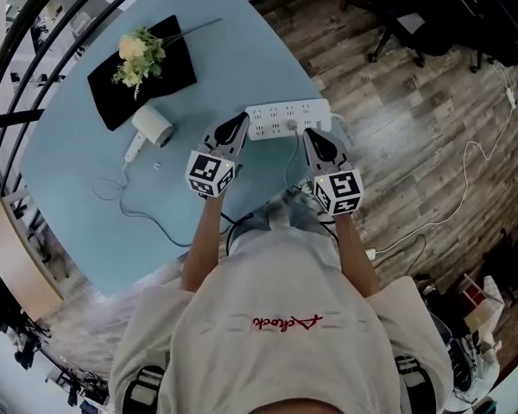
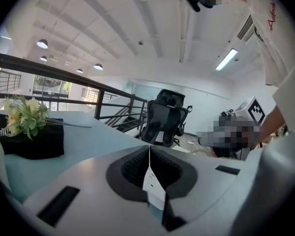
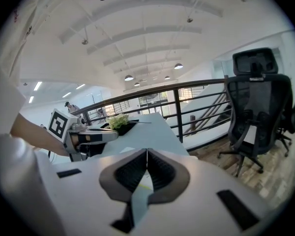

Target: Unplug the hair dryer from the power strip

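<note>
The white power strip lies near the blue table's right front edge, with a plug in its near side. A white hair dryer rests to its left, and its thin cord loops over the table. My left gripper is shut and empty, its tips just left of the strip. My right gripper is shut and empty too, its tips at the strip's near right corner. In the left gripper view the jaws meet; in the right gripper view the jaws also meet.
A black tray with a bunch of flowers sits at the table's far left. A black railing runs behind the table. Office chairs stand on the wooden floor, where a white cable trails.
</note>
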Action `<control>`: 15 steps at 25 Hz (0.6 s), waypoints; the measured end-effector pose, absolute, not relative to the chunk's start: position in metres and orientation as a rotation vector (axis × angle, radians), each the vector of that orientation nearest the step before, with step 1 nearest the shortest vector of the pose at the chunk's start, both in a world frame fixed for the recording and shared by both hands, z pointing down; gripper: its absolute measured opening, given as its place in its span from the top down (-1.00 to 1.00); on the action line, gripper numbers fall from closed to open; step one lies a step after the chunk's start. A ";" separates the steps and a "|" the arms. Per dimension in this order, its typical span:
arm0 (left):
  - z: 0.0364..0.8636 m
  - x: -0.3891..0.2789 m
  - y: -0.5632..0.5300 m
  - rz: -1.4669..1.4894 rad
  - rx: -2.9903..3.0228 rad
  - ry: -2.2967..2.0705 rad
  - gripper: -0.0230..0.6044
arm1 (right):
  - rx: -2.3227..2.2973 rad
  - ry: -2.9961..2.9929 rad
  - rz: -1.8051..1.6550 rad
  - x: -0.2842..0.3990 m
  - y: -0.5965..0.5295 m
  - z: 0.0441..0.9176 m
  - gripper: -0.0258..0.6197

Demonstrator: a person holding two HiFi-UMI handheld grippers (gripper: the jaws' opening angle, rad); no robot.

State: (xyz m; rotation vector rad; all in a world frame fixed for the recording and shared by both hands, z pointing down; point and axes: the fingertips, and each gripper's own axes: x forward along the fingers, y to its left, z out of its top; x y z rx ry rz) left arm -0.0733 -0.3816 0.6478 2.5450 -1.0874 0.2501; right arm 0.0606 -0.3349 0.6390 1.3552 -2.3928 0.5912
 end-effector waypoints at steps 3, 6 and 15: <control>0.656 -0.071 -0.382 0.258 2.545 -1.076 0.89 | 1.352 -2.388 0.600 0.061 -0.332 0.644 0.86; 0.664 -0.068 -0.380 0.269 2.545 -1.045 0.89 | 1.347 -2.382 0.607 0.061 -0.328 0.647 0.86; 0.684 -0.050 -0.373 0.409 2.613 -0.960 0.50 | 1.341 -2.371 0.611 0.065 -0.324 0.651 0.86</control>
